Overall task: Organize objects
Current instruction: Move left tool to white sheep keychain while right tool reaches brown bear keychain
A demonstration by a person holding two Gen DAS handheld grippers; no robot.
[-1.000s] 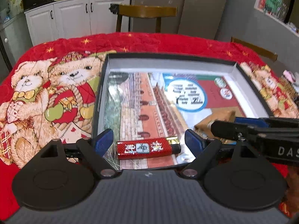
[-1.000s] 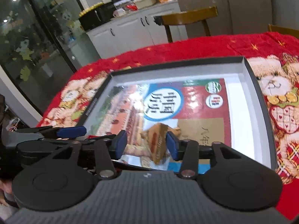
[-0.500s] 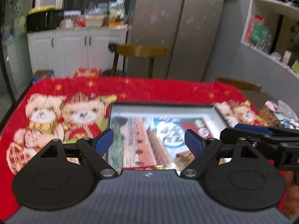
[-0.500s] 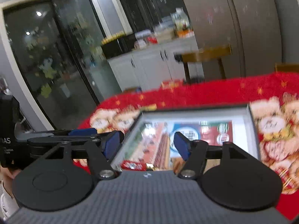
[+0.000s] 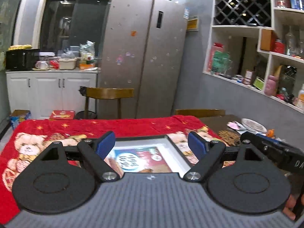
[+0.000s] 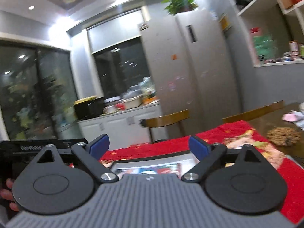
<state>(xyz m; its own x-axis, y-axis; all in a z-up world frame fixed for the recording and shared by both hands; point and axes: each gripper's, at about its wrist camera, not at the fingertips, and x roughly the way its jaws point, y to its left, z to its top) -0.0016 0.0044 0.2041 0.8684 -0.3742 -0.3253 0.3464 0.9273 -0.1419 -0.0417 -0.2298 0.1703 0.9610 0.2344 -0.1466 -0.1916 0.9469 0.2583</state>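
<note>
Blue-padded left tool (image 5: 151,142), nearest item: jaws wide apart, nothing between them, held above the near edge of the counter (image 5: 133,126). Right tool (image 6: 149,144), beside it: jaws opening, likewise empty; in the left view its black body crosses the right edge, bearing white letters cut off at "DA". The left tool's body, seen from the right view, carries white lettering too blurred to read. Next out: black-rimmed shallow box (image 5: 178,153) with white inner walls, lying on the red teddy-bear cloth (image 5: 28,148) that covers the counter. Its floor shows a printed sheet, a blue-ringed white disc of characters too small to read. A brown item shows at the box's near edge, mostly hidden by the tool body; what else the box holds cannot be told. Judged progress: both tools are released and lifted off, so a placement into the box looks done; loose clutter on the bare wood beyond the cloth may remain. Farthest: wooden chair (image 5: 109,93), white cabinets, steel refrigerator (image 5: 144,57), wall shelves.
</note>
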